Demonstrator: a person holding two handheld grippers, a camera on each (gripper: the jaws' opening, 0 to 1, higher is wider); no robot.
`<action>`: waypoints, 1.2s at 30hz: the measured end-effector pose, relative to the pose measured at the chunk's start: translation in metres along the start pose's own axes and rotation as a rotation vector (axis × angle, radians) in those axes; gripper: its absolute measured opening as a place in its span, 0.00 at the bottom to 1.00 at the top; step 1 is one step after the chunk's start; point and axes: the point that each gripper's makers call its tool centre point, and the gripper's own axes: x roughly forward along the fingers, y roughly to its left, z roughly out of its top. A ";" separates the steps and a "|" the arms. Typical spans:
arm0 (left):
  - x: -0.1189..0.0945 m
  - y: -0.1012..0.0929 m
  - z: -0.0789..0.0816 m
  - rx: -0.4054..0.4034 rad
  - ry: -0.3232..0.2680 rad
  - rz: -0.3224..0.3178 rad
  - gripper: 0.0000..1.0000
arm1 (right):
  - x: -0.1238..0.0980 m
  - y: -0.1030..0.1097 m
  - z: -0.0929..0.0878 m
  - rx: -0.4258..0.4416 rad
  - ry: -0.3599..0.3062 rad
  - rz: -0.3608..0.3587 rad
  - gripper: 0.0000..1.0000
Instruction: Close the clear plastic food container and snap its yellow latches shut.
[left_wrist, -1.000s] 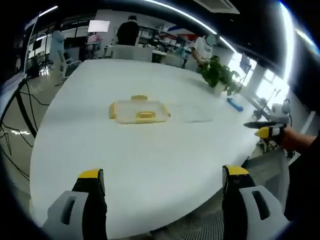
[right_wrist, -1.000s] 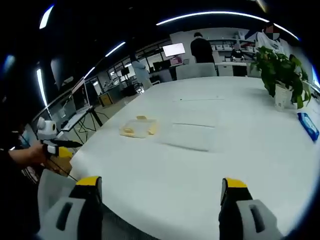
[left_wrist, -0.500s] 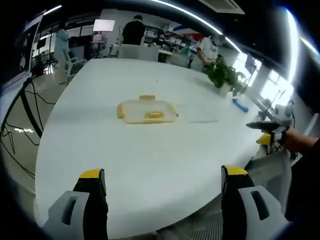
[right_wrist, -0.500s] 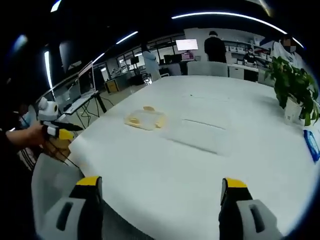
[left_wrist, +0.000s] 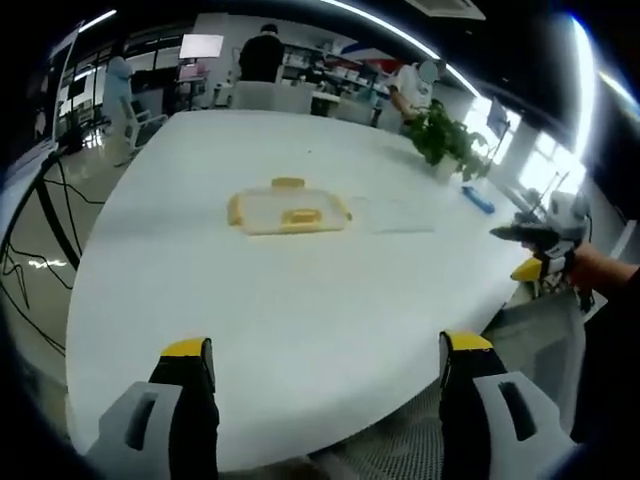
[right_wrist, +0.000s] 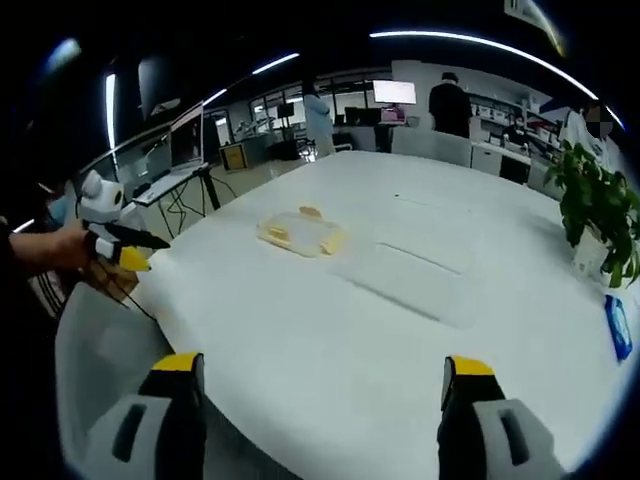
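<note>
Clear container (left_wrist: 287, 211) lies flat, long axis crosswise; both grippers' jaws wide.

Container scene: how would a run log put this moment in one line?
container: on table, untouched | lid: lying beside it | left gripper: open | right gripper: open

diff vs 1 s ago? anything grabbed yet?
Nothing grabbed. Only the cameras shifted with the hands. Left gripper and right gripper stay open and short of the food container, which lies unmoved on the white table, beside the clear lid.
</note>
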 end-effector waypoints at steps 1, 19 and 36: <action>0.000 -0.001 -0.001 0.005 0.005 -0.003 0.90 | 0.000 0.000 0.000 -0.011 0.003 0.000 1.00; 0.007 0.006 0.008 0.017 0.008 -0.026 0.88 | 0.016 0.006 0.006 -0.049 0.034 0.007 1.00; 0.022 0.015 0.005 0.077 0.064 -0.072 0.89 | 0.047 0.027 0.010 -0.028 0.061 0.071 0.99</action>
